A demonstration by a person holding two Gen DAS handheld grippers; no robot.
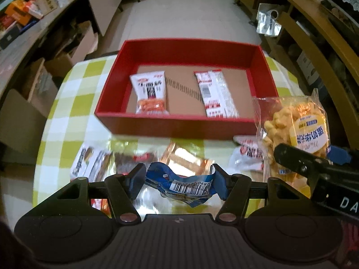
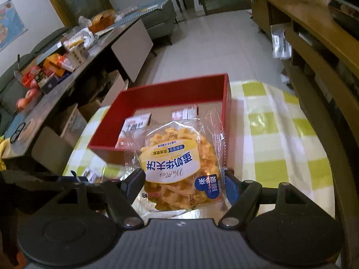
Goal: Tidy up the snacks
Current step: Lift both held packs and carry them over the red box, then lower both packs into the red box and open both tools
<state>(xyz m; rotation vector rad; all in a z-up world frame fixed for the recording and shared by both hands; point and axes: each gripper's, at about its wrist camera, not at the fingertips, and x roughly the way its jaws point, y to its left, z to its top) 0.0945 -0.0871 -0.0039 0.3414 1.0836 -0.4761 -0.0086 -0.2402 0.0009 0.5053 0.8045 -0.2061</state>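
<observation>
Before the red box (image 1: pixel 186 123), each gripper holds a snack — left (image 1: pixel 178 180) a blue packet (image 1: pixel 190 185), right (image 2: pixel 182 185) a waffle pack (image 2: pixel 177 170).

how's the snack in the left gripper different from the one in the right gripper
The blue packet in the left gripper is crumpled and opaque, with a barcode showing; the waffle pack in the right gripper is puffed out, clear and shows the yellow waffle inside. The blue packet looks smaller and flatter, while the waffle pack is rounder and fills its jaws. Both are pinched between blue pads, in front of the red box.
</observation>
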